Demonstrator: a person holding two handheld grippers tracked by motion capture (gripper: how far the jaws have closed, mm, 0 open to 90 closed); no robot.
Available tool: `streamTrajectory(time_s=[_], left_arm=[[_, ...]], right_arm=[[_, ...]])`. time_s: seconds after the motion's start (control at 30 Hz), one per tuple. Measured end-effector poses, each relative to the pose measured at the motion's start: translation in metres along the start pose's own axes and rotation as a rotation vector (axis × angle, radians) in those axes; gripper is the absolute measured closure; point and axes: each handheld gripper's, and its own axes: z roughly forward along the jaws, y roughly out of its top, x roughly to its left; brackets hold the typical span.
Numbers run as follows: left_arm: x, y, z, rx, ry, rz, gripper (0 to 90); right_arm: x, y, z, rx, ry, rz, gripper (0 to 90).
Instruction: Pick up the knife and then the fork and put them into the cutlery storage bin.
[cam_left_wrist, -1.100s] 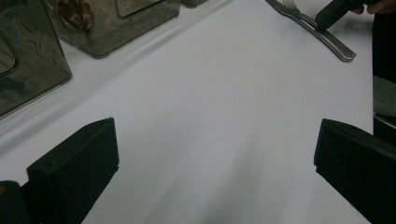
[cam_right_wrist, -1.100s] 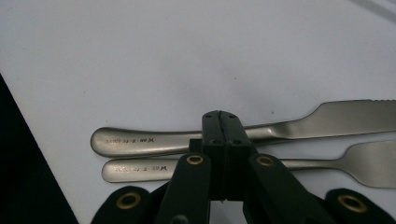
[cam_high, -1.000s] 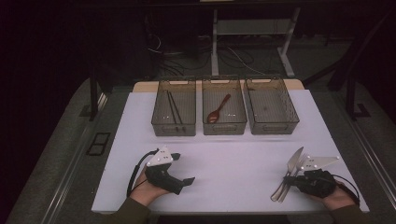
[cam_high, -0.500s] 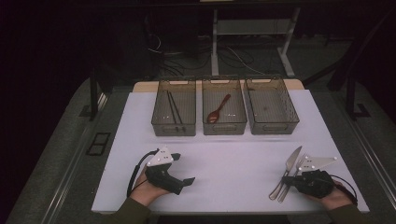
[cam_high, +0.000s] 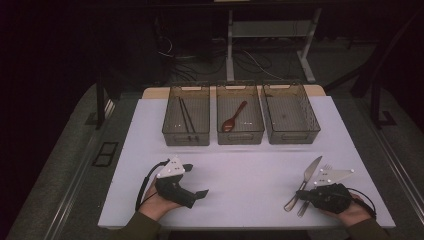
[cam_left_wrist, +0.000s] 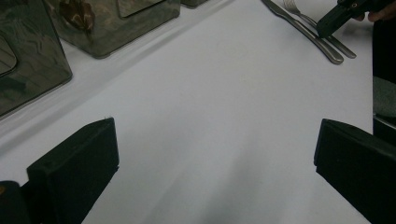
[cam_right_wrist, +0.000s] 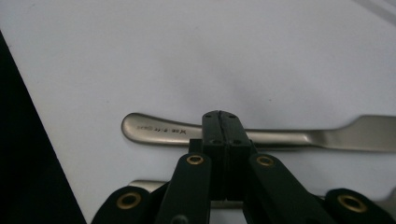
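A: How much room did the right gripper (cam_high: 303, 194) have?

B: Little on its outer side. It sat close to the near right corner of the white table (cam_high: 250, 165), with the table's front edge just behind the hand. Ahead of its tip and off toward the other hand the tabletop lay bare and wide.

A: And the jaws?

B: Pressed flat together, nothing between them. In the right gripper view the closed tip stood over the handle of the table knife (cam_right_wrist: 261, 135), which ran crosswise just beyond it; whether it touched the metal I could not tell. The fork (cam_high: 314, 192) lay just beside the knife, partly under the gripper body.

A: The hand itself?

B: The right hand (cam_high: 347, 210) rested low at the table edge, gripper pointing level toward the left.

A: The left gripper (cam_high: 200, 194)?

B: Jaws spread wide, empty, only bare table between them. The left hand (cam_high: 157, 202) held it low near the front edge, aimed across at the knife and fork. The three mesh bins (cam_high: 241, 131) stood well ahead of both tools, the middle one holding a brown spoon (cam_high: 234, 118)
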Motion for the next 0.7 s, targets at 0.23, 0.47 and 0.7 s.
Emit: streamTrajectory(time_s=[0.23,0.47,0.7], left_arm=[[0.000,0.001,0.000,0.001,0.001,0.002,0.0],[0.000,0.001,-0.001,-0.001,0.001,0.005,0.0],[-0.001,0.001,-0.001,-0.002,0.000,0.005,0.0]], right_arm=[[0.003,0.003,0.005,-0.006,0.012,-0.017,90.0],[0.003,0.010,0.010,-0.004,0.006,-0.018,90.0],[-0.002,0.011,0.011,-0.006,-0.020,-0.002,90.0]])
